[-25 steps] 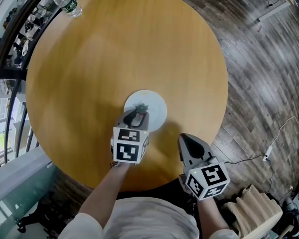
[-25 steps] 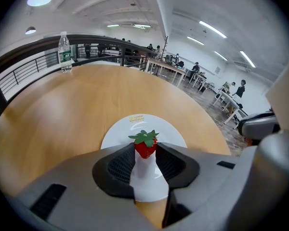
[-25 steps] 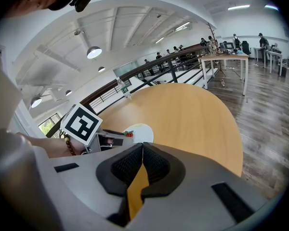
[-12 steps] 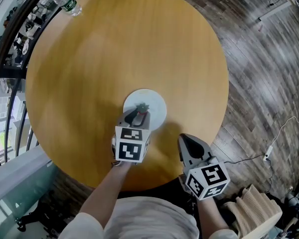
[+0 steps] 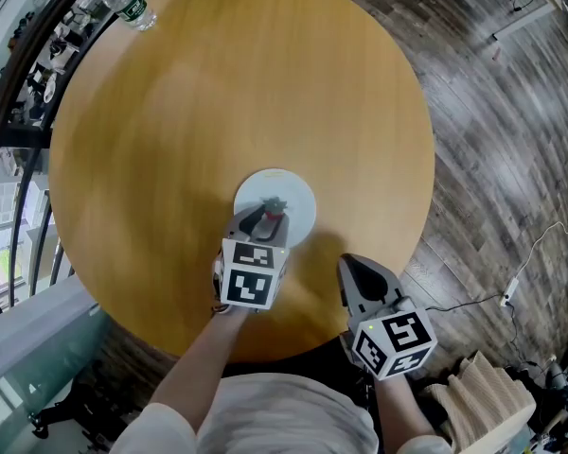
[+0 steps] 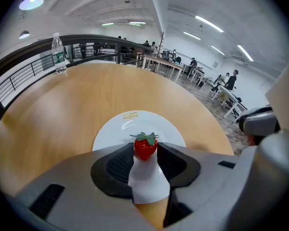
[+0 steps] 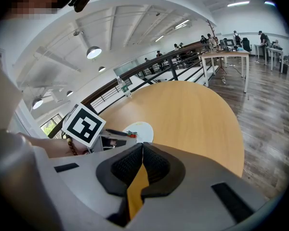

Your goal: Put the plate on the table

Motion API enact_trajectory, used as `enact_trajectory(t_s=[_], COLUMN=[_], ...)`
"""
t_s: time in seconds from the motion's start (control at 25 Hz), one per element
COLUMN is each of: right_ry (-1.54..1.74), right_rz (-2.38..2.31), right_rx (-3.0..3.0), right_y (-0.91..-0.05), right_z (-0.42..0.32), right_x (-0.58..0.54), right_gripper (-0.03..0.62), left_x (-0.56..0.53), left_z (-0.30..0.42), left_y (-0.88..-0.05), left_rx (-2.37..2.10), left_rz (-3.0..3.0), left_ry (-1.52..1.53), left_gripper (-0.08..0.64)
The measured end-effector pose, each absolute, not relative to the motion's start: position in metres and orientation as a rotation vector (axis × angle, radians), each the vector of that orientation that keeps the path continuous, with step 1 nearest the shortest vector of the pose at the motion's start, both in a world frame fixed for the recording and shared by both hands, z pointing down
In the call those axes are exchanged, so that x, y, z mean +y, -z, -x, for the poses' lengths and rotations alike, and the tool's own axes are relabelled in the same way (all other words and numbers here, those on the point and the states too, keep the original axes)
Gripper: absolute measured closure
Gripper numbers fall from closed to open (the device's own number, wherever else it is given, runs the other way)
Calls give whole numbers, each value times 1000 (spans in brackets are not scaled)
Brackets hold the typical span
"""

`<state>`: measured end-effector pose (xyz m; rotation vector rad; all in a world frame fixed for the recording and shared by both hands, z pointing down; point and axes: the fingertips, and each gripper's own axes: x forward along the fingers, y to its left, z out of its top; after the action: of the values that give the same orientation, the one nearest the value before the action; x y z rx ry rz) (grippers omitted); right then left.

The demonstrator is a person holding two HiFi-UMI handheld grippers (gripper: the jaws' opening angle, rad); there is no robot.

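The left tongs (image 5: 265, 216) and right tongs (image 5: 358, 267) have smooth grey shells lined with black ribbed pads (image 6: 114, 163). Each carries a white cube (image 5: 249, 276) printed with black square markers. The cube on the right tongs also shows a small green light (image 5: 371, 329). The person wears a pale, off-white top (image 5: 275, 412) with short sleeves, and a brown bead bracelet (image 7: 71, 147) on the left wrist.
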<state>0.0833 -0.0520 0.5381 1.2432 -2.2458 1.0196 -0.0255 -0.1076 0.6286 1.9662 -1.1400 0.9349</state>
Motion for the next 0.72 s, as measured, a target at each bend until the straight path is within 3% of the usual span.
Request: enact_trajectory(t_s=[0.72], right_ry=[-962], right_rz=[-1225], right_rx=[-2288], right_y=[-521], right_z=[-83], right_x=[-44], right_gripper=[568], left_x=[-92], left_z=[29], left_y=[-602], left_rx=[-1176], left_rz=[-2009], left_ry=[-906], left_gripper=[397])
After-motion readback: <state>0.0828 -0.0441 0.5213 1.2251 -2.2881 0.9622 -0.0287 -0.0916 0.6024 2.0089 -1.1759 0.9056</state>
